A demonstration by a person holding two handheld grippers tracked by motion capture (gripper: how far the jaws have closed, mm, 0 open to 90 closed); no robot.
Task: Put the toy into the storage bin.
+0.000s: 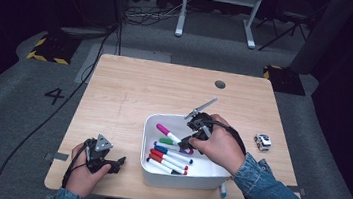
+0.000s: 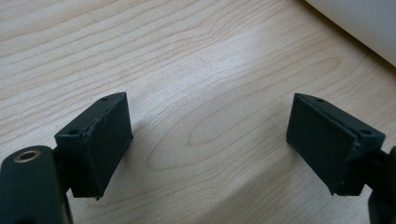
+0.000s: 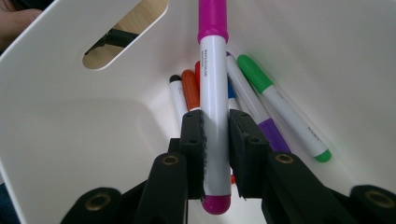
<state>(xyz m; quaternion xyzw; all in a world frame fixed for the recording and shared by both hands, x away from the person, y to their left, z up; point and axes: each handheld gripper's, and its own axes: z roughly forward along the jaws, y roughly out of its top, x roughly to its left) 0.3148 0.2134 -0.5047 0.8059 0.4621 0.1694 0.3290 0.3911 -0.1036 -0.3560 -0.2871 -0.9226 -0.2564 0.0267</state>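
Right gripper [image 3: 215,140] clamps tight on the pink marker [image 3: 213,100], inside the white bin [image 1: 153,127], above the green marker [image 3: 280,105] and the others lying there. Left gripper [image 2: 208,140], jaws wide apart and holding nothing, sits low over the table [image 2: 187,56] beside the bin.

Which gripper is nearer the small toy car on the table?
Right. The right gripper is over the white bin, just left of the toy car; the left gripper sits beyond the bin's opposite side.
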